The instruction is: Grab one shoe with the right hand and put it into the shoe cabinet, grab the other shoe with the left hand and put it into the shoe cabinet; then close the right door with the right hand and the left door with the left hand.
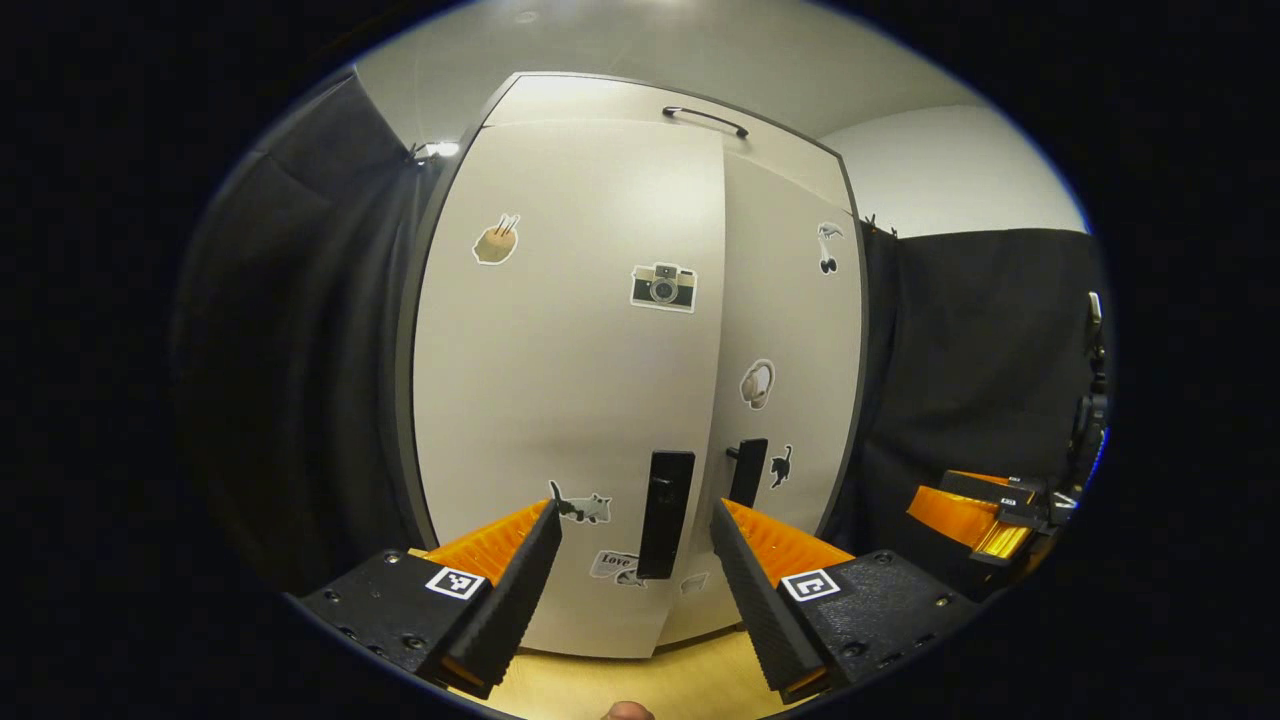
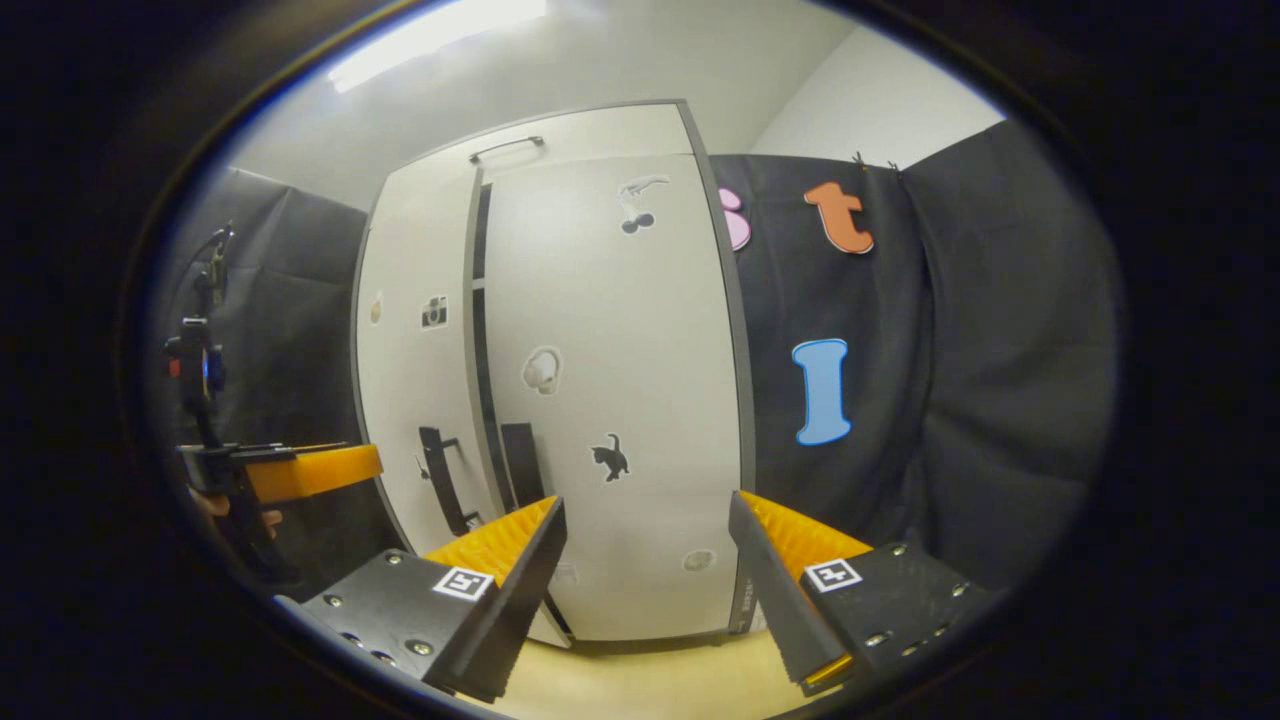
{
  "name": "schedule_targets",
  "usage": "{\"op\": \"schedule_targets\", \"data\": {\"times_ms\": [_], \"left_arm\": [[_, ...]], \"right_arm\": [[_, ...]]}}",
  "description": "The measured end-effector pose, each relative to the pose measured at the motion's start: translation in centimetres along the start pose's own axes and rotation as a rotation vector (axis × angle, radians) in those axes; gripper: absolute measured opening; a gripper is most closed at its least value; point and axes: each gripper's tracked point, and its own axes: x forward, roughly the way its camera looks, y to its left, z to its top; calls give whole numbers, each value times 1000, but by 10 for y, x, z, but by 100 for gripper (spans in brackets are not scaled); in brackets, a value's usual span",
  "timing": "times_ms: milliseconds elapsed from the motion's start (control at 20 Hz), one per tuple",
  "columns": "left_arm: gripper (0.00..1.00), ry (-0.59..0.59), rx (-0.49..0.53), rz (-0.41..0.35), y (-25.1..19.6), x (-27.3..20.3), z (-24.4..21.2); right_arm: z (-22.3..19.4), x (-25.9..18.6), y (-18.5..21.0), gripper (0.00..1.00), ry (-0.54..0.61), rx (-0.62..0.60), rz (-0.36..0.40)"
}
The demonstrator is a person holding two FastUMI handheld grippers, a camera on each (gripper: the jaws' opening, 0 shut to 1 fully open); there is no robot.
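Straight ahead at twelve o'clock in the left gripper view stands the shoe cabinet (image 1: 600, 330), pale with a dark frame, both doors facing the camera. The left door (image 1: 560, 380) looks nearly flush; its black handle (image 1: 665, 512) sits between the fingers of the left gripper (image 1: 635, 570), whose jaws are spread wide with nothing between them, apart from the door. The right door (image 1: 790, 350) carries its own black handle (image 1: 748, 470) just beside the seam. Stickers dot both doors, among them a camera sticker (image 1: 664, 287) and a cat sticker (image 1: 781, 466). At four o'clock, off to the side, the right gripper (image 1: 985, 520) shows against the black cloth.

From the right gripper view, the shoe cabinet (image 2: 560, 380) stands at eleven to twelve o'clock. The right door (image 2: 620, 400) stands slightly ajar, a dark gap running down the seam beside the left door (image 2: 420, 370). The right gripper (image 2: 645, 570) has its jaws wide apart, gripping nothing, just short of the door. At nine o'clock the left gripper (image 2: 300, 470) appears, held in a hand (image 2: 240, 515). Whether shoes lie inside, I cannot tell. Light wood floor (image 2: 650, 680) lies below.
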Motion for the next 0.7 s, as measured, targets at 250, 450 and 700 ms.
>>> {"op": "schedule_targets", "data": {"times_ms": [250, 450, 700], "left_arm": [[92, -1, 4, 5, 0, 2, 0], [92, 6, 13, 13, 1, 3, -2], [92, -5, 8, -2, -2, 4, -1]], "right_arm": [[3, 7, 8, 98, -11, 2, 15], [5, 7, 9, 97, -18, 2, 18], [11, 4, 17, 97, -34, 8, 7]]}}
